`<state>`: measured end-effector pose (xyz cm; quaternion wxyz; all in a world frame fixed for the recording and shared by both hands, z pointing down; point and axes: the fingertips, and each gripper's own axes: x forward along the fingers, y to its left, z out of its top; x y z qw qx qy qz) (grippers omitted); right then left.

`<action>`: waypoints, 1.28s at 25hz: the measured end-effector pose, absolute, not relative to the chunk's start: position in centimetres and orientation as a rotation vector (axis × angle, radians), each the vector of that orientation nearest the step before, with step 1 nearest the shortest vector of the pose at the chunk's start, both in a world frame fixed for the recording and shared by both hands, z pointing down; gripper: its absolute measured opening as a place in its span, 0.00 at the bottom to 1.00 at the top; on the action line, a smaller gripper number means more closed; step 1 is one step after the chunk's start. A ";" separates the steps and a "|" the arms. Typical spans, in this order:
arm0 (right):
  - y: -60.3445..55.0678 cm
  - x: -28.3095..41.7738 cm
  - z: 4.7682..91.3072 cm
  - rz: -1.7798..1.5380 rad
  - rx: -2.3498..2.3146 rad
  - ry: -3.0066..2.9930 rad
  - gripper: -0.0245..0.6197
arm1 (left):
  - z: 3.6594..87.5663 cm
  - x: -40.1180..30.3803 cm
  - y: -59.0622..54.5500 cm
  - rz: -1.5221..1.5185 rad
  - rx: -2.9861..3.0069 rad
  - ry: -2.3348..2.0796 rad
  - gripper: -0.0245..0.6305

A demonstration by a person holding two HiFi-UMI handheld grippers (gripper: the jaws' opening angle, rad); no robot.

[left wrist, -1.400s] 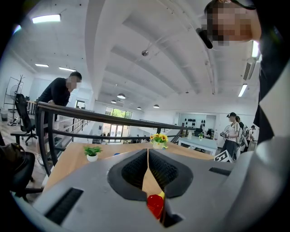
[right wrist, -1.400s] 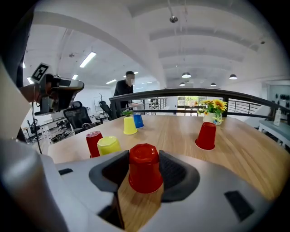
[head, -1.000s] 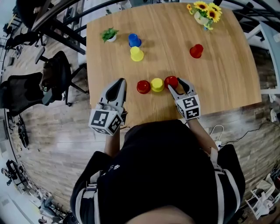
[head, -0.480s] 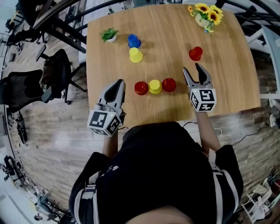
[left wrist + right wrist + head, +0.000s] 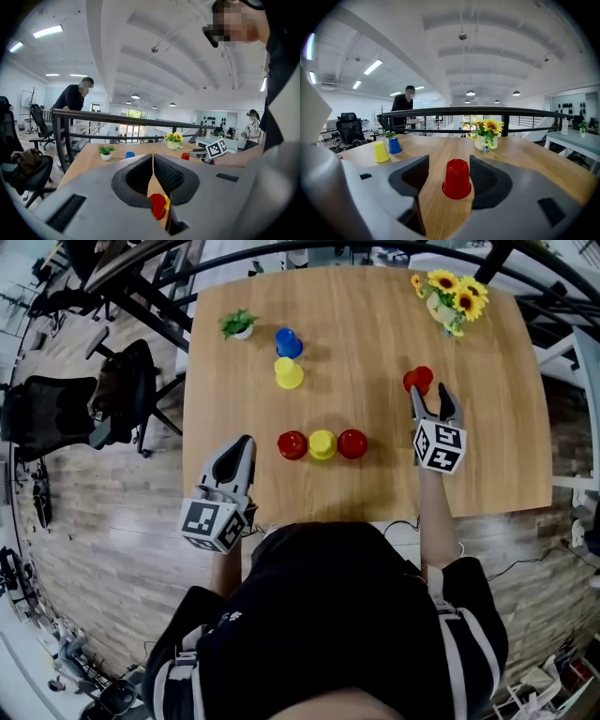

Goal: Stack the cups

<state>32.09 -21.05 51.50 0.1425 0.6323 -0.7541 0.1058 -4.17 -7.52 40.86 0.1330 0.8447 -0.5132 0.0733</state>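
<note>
- The right gripper point(image 5: 432, 397) has its jaws apart, one on each side of the lone red cup point(image 5: 457, 179). We cannot confirm that either pad touches it. The cup stands rim-down on the counter point(image 5: 375, 343).
- Risk: off-centre closing. If one pad reaches the cup first, we expect it to slide or tip the cup before the other pad arrives.
- Risk: slip. The cup wall tapers towards the top, so a light grip high on the cup may let it drop out on lifting.
- Risk: crushing. The cup looks thin-walled, and a hard squeeze may dent it so that it no longer seats over another cup.
- Risk: overrun. The sunflower vase point(image 5: 486, 140) stands beyond the cup, straight ahead of the jaws. A forward push would drive the cup towards it.
- Risk: collision in transit. The row of three cups point(image 5: 322, 443) lies to the left of this gripper, slightly nearer the person. A low carry could knock one over.
- The yellow cup point(image 5: 380, 152) and blue cup point(image 5: 394, 145) stand ahead and well to the left, clear of this move.
- The left gripper point(image 5: 242, 444) has its jaws together on nothing and sits at the near counter edge, left of the row. We judge that it cannot steady a target cup from there.
</note>
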 end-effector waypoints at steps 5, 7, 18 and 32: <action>-22.9 33.0 53.1 0.347 1.809 -2.182 0.47 | 41.0 -3.3 -7.1 0.228 2.418 -1.533 0.06; -23.6 33.3 53.7 0.366 1.796 -2.183 0.47 | 40.9 -3.0 -7.0 0.227 2.404 -1.555 0.06; -25.2 33.4 55.6 0.396 1.706 -2.222 0.38 | 41.6 -2.0 -6.7 0.268 2.342 -1.611 0.06; -19.9 26.8 50.0 0.383 1.557 -2.455 0.37 | 41.8 -1.2 -8.0 0.264 2.443 -1.497 0.06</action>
